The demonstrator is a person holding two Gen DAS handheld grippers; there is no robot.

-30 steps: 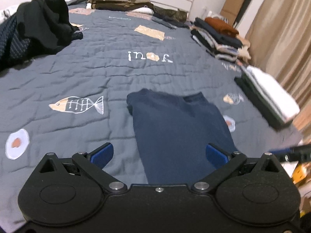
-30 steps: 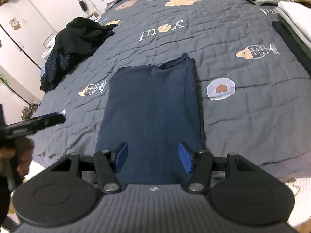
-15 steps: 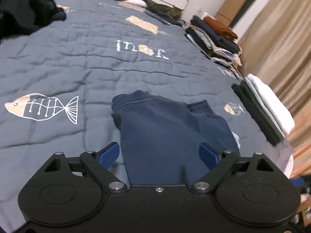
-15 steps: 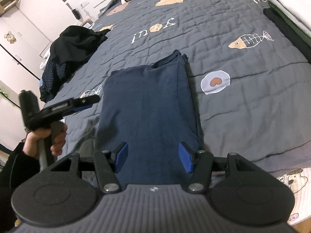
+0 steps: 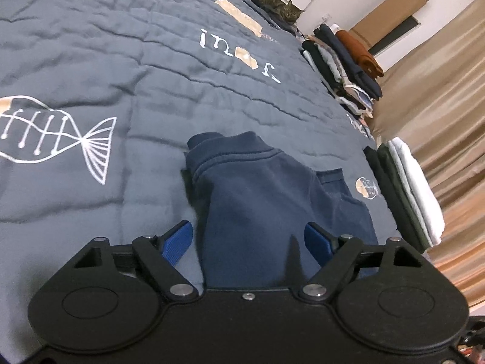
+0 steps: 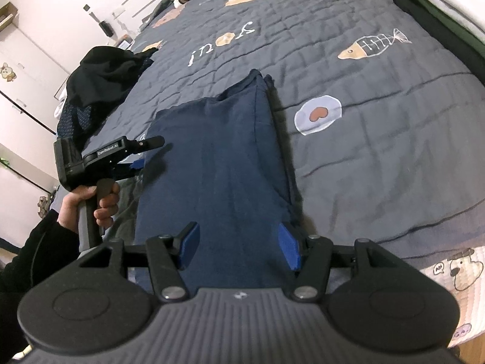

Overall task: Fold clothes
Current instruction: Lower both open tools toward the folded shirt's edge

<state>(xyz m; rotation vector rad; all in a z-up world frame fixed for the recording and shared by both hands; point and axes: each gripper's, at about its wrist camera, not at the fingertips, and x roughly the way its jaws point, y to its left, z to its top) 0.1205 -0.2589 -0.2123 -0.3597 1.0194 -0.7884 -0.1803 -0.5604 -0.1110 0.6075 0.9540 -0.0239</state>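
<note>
Both sets of jaws stand apart with nothing pinched: the left gripper (image 5: 248,238) is closing, its blue pads now nearer each other than a second ago, with the near left edge of the navy sweatshirt (image 5: 272,209) between them but not pressed, while the right gripper (image 6: 239,250) keeps the same gap as before above the garment's near end. The sweatshirt lies flat on the grey quilt (image 5: 169,85), sides folded in to a long strip, collar at the far end. Since the earlier frames the left gripper has come down low and close to the cloth, so the fish print (image 5: 51,139) now fills the left of its view and the dark heap of clothes (image 6: 100,82) has dropped out of it; from the right wrist, the left gripper (image 6: 142,153) and the hand (image 6: 88,203) on its grip, barely in at the edge a second ago, now sit right at the sweatshirt's left edge. The garment's nearest hem is hidden behind both gripper bodies. Whether the left pads touch the fabric cannot be made out. Folded stacks (image 5: 406,191) at the bed's right edge are partly cut off.
</note>
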